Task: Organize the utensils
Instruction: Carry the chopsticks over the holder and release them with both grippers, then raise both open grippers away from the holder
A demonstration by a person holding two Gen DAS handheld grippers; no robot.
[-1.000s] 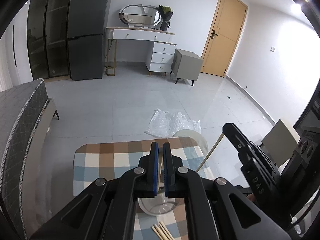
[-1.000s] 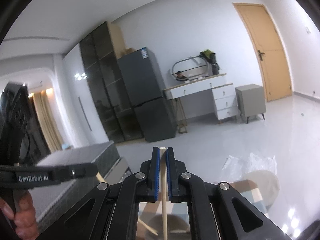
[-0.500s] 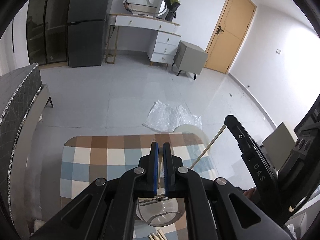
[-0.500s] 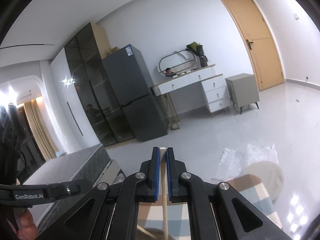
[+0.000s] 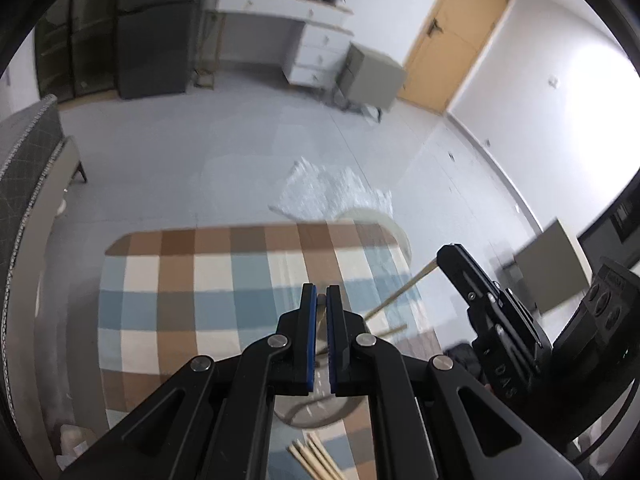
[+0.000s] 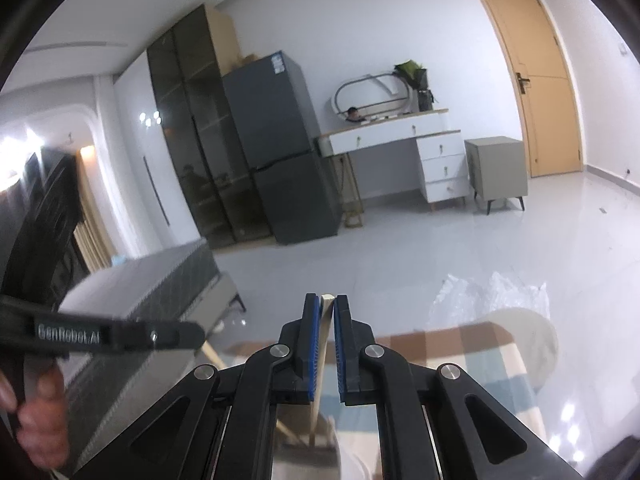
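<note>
My left gripper is shut on the rim of a clear glass cup above the checked tablecloth. My right gripper holds a wooden chopstick between its pads, with the jaws a little apart; it also shows at the right of the left wrist view. The chopstick slants down into the cup. Several more chopsticks lie on the cloth below the cup. The left gripper's body shows at the left of the right wrist view.
A white round stool and a bubble-wrap sheet lie beyond the table's far edge. A grey padded bench stands left. A fridge, dresser and door line the far wall.
The left wrist view has tilted down, showing more tablecloth. The right gripper's jaws have parted slightly around the chopstick, which now leans between the pads and reaches lower into the cup.
</note>
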